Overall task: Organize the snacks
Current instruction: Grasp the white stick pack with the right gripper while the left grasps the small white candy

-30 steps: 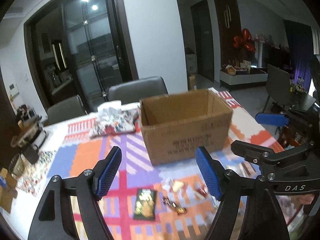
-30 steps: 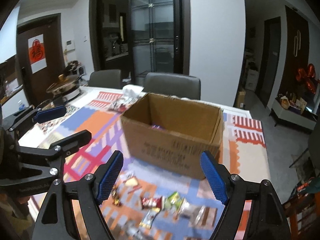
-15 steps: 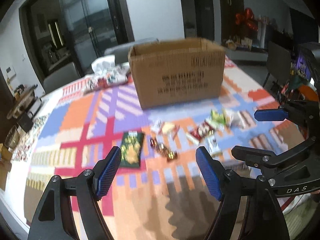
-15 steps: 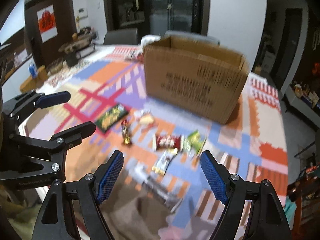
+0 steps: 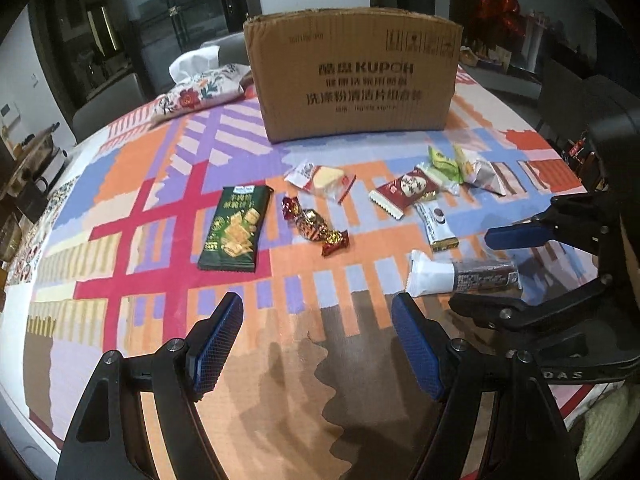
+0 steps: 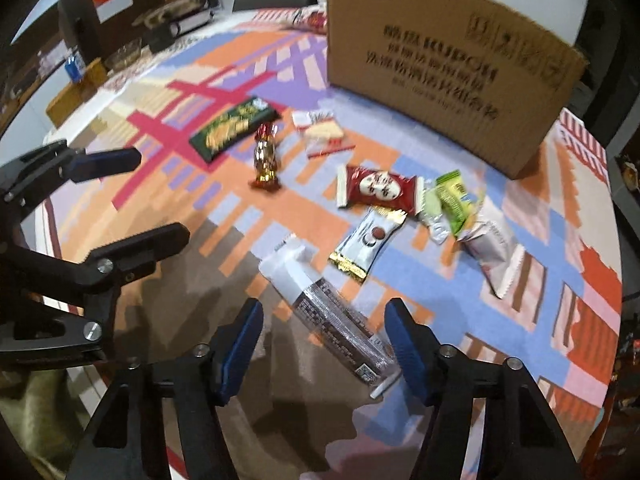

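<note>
Several wrapped snacks lie loose on the patterned tablecloth in front of a brown cardboard box (image 5: 352,76) (image 6: 440,64). Among them are a green cracker pack (image 5: 236,228) (image 6: 234,126), red-gold candies (image 5: 314,226) and a red pack (image 6: 378,190). My right gripper (image 6: 324,320) hangs low over a long white-and-dark bar (image 6: 296,280) (image 5: 460,276). Its jaws are closing with the bar lying slantwise between them, and the pads stand apart from it. My left gripper (image 5: 316,328) is open over bare cloth near the table's front, with nothing between its fingers.
A floral tissue cover (image 5: 200,88) lies left of the box. Pots and small boxes (image 6: 84,80) crowd the table's far left edge. Grey chairs (image 5: 108,104) stand behind the table. The near table edge runs just under both grippers.
Both grippers have sunk toward the table and tipped downward, so the snacks now fill the views. The right gripper's jaws stand narrower than before.
</note>
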{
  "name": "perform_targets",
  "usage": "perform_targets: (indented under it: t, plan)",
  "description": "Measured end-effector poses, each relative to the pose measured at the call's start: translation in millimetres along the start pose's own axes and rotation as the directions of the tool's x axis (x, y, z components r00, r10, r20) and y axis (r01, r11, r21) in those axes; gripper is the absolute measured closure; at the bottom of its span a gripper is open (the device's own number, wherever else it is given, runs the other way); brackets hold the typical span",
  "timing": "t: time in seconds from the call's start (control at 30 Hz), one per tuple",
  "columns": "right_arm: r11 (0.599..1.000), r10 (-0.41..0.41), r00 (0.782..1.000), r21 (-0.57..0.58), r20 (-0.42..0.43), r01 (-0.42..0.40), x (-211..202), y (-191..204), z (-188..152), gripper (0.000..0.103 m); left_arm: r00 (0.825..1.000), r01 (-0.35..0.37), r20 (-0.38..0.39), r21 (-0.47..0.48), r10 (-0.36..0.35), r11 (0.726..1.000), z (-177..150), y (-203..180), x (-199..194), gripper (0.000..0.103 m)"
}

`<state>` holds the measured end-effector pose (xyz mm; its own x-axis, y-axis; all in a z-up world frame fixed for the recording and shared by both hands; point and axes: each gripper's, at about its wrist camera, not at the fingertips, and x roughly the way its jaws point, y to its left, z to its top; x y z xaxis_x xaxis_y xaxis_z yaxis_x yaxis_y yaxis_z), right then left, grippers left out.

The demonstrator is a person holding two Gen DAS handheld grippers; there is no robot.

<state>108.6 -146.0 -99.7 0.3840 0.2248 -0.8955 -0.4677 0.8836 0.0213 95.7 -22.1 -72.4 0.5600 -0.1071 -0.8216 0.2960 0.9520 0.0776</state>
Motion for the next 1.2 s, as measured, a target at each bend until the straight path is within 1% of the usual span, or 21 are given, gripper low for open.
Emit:
perform_targets:
  t: [0.1,0.17,0.23,0.3,0.37,0.43,0.53,0.73,0.8,0.93,1.0,1.1,1.13,1.2]
  plan:
    - [1.000,-0.003,1.000,-0.010,-0.028,0.003,11,-1,1,0.044,1.000,0.019,-0.009,-0.009,-0.019,1.000,0,1,4,0.027]
    - [1.000,0.003,0.999,-0.009,-0.040,-0.004,15,-3,1,0.049,1.000,0.026,-0.011,-0.012,-0.026,1.000,0,1,6,0.027]
    - [1.000,0.000,1.000,-0.010,-0.030,-0.001,15,-3,1,0.051,1.000,0.028,-0.013,-0.010,-0.028,1.000,1,0,7,0.027]
    - [1.000,0.001,1.000,-0.010,-0.022,-0.001,15,-4,0,0.057,0.999,0.033,-0.012,-0.005,-0.033,0.999,1,-2,7,0.027]
    - [1.000,0.000,1.000,-0.002,-0.013,0.000,14,-5,-1,0.070,0.999,0.034,-0.012,-0.001,-0.034,0.999,2,-3,7,0.027]
    - [1.000,0.004,1.000,0.009,-0.006,-0.004,13,-8,-2,0.077,0.999,0.040,-0.015,0.005,-0.040,0.999,3,-6,8,0.027]
    - [0.999,0.013,1.000,0.038,0.008,-0.013,10,-12,-6,0.081,0.998,0.058,-0.022,0.006,-0.058,0.998,6,-10,10,0.027]
    - [0.994,0.035,0.997,0.099,0.069,-0.042,-11,-15,-14,0.082,0.996,0.085,-0.009,0.011,-0.085,0.996,12,-16,4,0.027]
    - [0.993,0.018,0.995,0.112,0.099,-0.029,-22,-15,-17,0.083,0.996,0.089,0.009,0.024,-0.090,0.996,15,-20,-2,0.027]
    - [0.984,-0.036,0.985,0.179,0.168,0.005,-42,-26,-20,0.083,0.995,0.098,0.032,0.043,-0.099,0.994,28,-32,-4,0.027]
    - [0.976,-0.051,0.981,0.216,0.187,0.010,-47,-34,-20,0.083,0.992,0.123,0.039,0.042,-0.124,0.992,37,-39,-1,0.028]
    - [0.963,-0.067,0.978,0.270,0.198,0.011,-50,-47,-19,0.083,0.987,0.157,0.039,0.034,-0.158,0.987,51,-49,5,0.035]
    - [0.959,-0.080,0.977,0.283,0.200,0.021,-50,-51,-19,0.083,0.986,0.162,0.038,0.030,-0.163,0.986,54,-52,8,0.038]
    - [0.950,-0.110,0.973,0.309,0.204,0.043,-51,-59,-19,0.083,0.983,0.181,0.029,0.017,-0.182,0.983,60,-58,17,0.040]
